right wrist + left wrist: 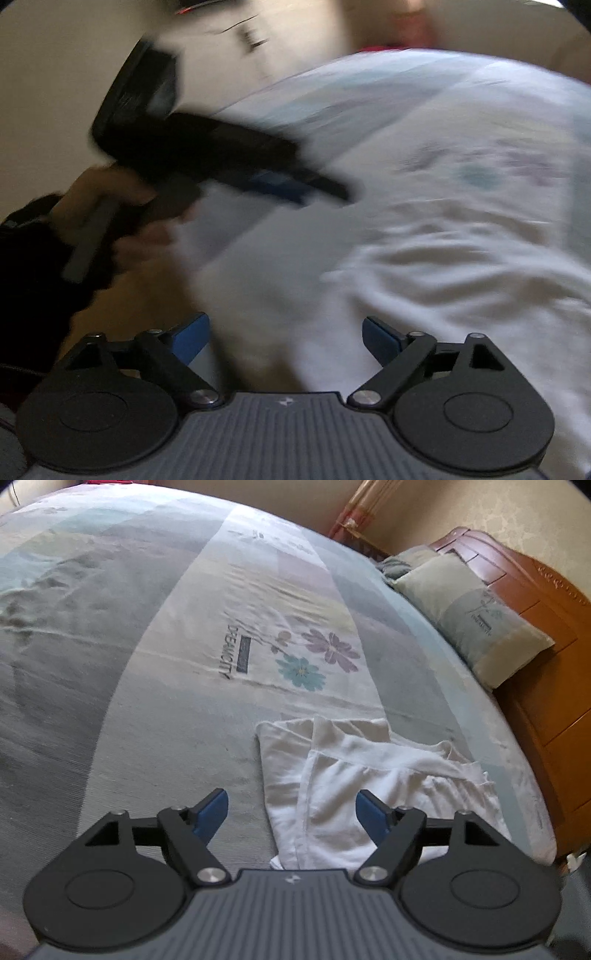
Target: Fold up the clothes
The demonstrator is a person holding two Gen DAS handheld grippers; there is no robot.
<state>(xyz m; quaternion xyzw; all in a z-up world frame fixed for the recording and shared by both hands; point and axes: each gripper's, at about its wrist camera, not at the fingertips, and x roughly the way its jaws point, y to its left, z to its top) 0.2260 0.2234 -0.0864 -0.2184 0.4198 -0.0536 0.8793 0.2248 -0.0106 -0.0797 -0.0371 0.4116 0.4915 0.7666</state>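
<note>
A crumpled white cotton garment [354, 786] lies on the pale patchwork bedsheet with printed flowers [110, 701], near the bed's edge and below the flower print. The left gripper [291, 812] hovers just above the garment's near hem, blue-padded tongs spread apart, nothing between them. The right gripper [284, 338] (its picture is badly blurred) also stands wide apart over the garment, empty

I can read only one word, "DREAMCITY", in dark capital letters on the pale patchwork-printed bed sheet [236, 653], beside its purple and teal flower print. The grey-green rectangular pillow [476, 616] has a similar small print, but it is too small for me to read.
</note>
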